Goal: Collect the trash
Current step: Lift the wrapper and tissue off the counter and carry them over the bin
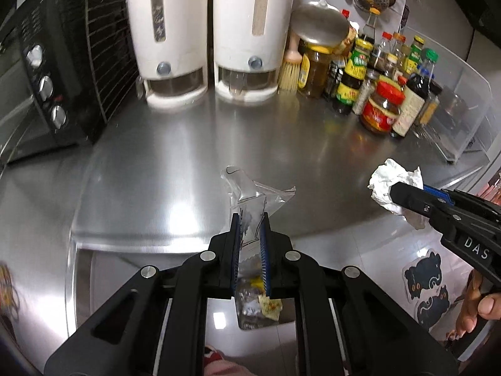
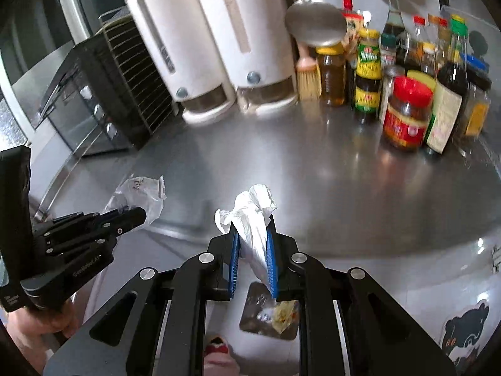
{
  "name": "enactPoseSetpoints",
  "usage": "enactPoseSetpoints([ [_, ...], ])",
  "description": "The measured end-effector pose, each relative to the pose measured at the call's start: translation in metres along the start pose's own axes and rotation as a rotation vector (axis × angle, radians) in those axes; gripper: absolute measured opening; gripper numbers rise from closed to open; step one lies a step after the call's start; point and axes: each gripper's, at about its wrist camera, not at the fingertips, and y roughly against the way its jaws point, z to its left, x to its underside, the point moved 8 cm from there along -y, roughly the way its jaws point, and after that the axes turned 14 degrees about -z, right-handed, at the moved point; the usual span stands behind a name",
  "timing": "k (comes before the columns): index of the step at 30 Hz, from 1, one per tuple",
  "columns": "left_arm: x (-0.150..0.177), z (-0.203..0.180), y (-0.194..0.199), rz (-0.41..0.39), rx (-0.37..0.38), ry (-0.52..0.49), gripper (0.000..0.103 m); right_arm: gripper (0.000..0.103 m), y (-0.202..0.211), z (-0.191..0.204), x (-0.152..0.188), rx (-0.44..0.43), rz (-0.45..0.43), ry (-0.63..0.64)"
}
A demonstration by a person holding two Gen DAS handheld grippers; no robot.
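My left gripper (image 1: 251, 219) is shut on a clear plastic bag (image 1: 250, 195) and holds it just off the front edge of the steel counter (image 1: 188, 156). My right gripper (image 2: 253, 224) is shut on a crumpled white tissue (image 2: 255, 213), also off the counter's front edge. In the left wrist view the right gripper (image 1: 396, 192) holds the tissue (image 1: 388, 185) at the right. In the right wrist view the left gripper (image 2: 139, 214) holds the bag (image 2: 141, 194) at the left. Below both sits a square bin opening (image 2: 269, 313) with yellow scraps inside; it also shows in the left wrist view (image 1: 260, 310).
A black toaster oven (image 1: 47, 78) stands at the back left. Two white dispensers (image 1: 206, 31) stand at the back. Several sauce bottles and jars (image 1: 382, 87) crowd the back right, with a brush (image 1: 291, 69) and hanging ladles (image 1: 319, 22). A clear acrylic stand (image 1: 460, 103) is far right.
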Motion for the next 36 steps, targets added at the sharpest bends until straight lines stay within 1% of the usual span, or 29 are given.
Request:
enactPoseSetpoints([
  [4, 0.031, 0.002, 0.010, 0.031, -0.007, 0.002, 0.011, 0.017, 0.006, 0.009, 0.030, -0.024, 0.029, -0.009],
  [8, 0.059, 0.002, 0.013, 0.074, -0.006, 0.008, 0.011, 0.017, 0.005, 0.012, 0.064, -0.043, 0.082, -0.035],
  [15, 0.112, -0.001, -0.003, 0.170, 0.003, 0.009, 0.011, 0.017, -0.009, 0.002, 0.114, -0.012, 0.166, -0.053],
  [20, 0.152, -0.005, -0.033, 0.246, 0.020, 0.008, 0.011, 0.017, -0.038, -0.020, 0.155, 0.027, 0.246, -0.106],
  [24, 0.181, -0.006, -0.064, 0.311, 0.031, 0.037, 0.011, 0.017, -0.064, -0.033, 0.188, 0.055, 0.305, -0.150],
  [29, 0.210, -0.003, -0.095, 0.354, 0.016, 0.048, 0.011, 0.017, -0.097, -0.042, 0.217, 0.074, 0.350, -0.166],
  [33, 0.232, 0.003, -0.117, 0.373, -0.009, 0.046, 0.011, 0.017, -0.122, -0.047, 0.237, 0.078, 0.376, -0.164],
  [36, 0.244, 0.006, -0.130, 0.389, -0.020, 0.041, 0.011, 0.018, -0.139, -0.052, 0.254, 0.096, 0.412, -0.158],
])
